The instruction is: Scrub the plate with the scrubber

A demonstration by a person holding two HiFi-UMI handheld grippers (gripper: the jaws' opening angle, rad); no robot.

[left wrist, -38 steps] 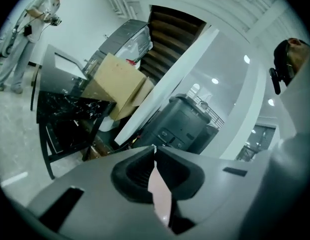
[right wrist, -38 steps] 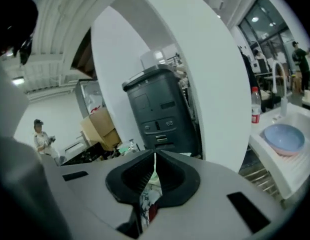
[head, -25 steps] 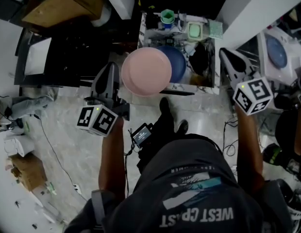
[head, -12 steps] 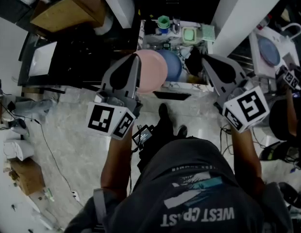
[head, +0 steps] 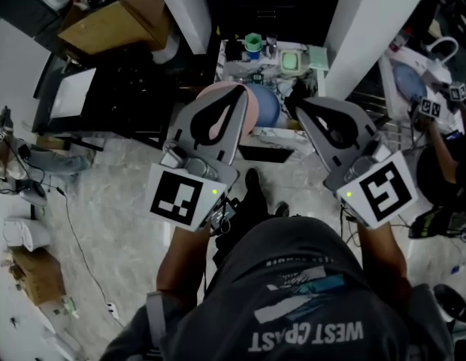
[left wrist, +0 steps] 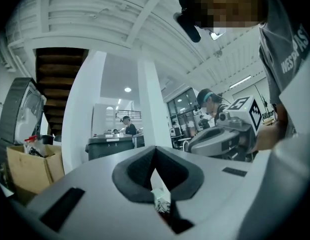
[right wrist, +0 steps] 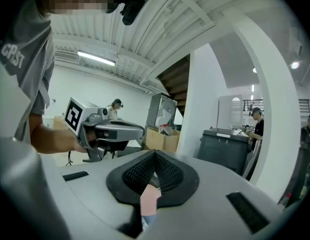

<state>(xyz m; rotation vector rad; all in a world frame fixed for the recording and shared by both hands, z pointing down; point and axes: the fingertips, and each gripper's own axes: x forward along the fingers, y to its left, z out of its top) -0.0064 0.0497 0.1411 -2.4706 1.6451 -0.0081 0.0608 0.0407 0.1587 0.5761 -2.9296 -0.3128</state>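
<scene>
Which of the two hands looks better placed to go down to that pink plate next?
Probably left. In the head view the left gripper hangs over the pink plate, while the right gripper sits off to its side. Both have shut, empty fingers.

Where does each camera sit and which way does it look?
Head view: on the person's head, looking steeply down at the pink plate; shirt and forearms show.
Left gripper view: on the left hand-held gripper, looking along its shut jaws; shirt at right.
Right gripper view: on the right hand-held gripper, looking along its shut jaws; forearm at left.
Shared: each gripper view shows the other hand-held gripper.
</scene>
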